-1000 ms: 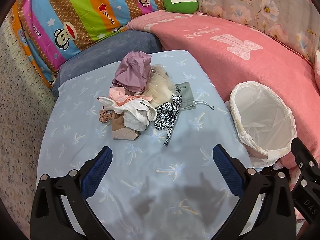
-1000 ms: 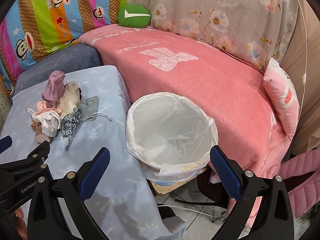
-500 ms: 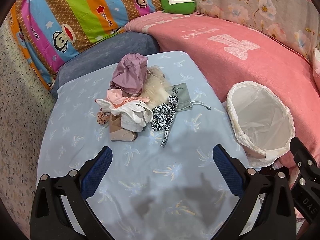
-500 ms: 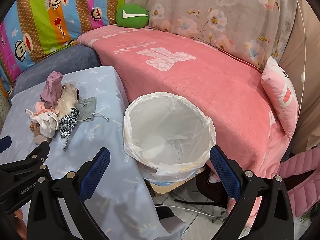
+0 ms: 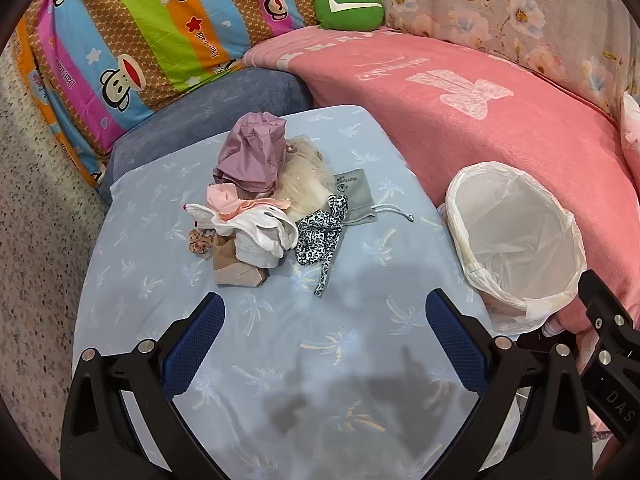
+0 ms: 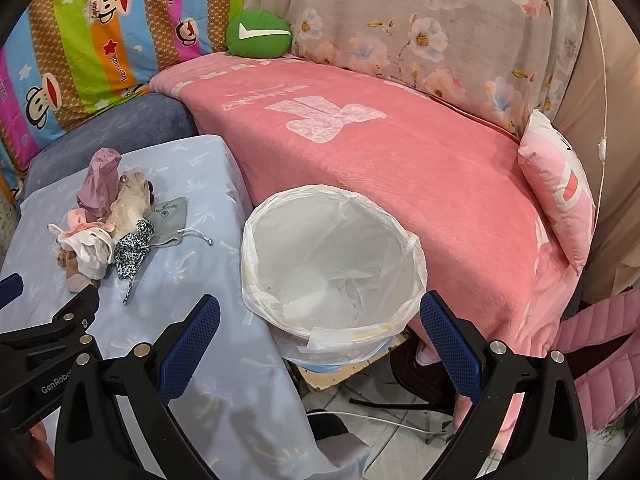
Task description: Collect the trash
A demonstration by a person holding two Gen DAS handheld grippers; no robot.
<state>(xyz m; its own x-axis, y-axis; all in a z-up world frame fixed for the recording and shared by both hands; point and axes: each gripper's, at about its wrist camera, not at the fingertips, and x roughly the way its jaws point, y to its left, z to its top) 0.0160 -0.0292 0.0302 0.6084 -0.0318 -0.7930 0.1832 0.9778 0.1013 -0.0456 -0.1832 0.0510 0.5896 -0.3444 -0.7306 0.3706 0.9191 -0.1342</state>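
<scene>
Jaws of both grippers, left [image 5: 324,320] and right [image 6: 320,322], stand wide and empty, poised short of any grasp; the bin [image 6: 332,264] gapes beside the table [image 5: 280,360] for easy drops; the trash pile [image 5: 260,204] lies beyond, left of the bin.

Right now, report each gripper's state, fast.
Left gripper: open, holding nothing, above the blue tablecloth.
Right gripper: open, holding nothing, near the lined trash bin.

Trash pile [image 5: 264,208] on table [image 5: 160,280], bin [image 5: 516,240] right
</scene>
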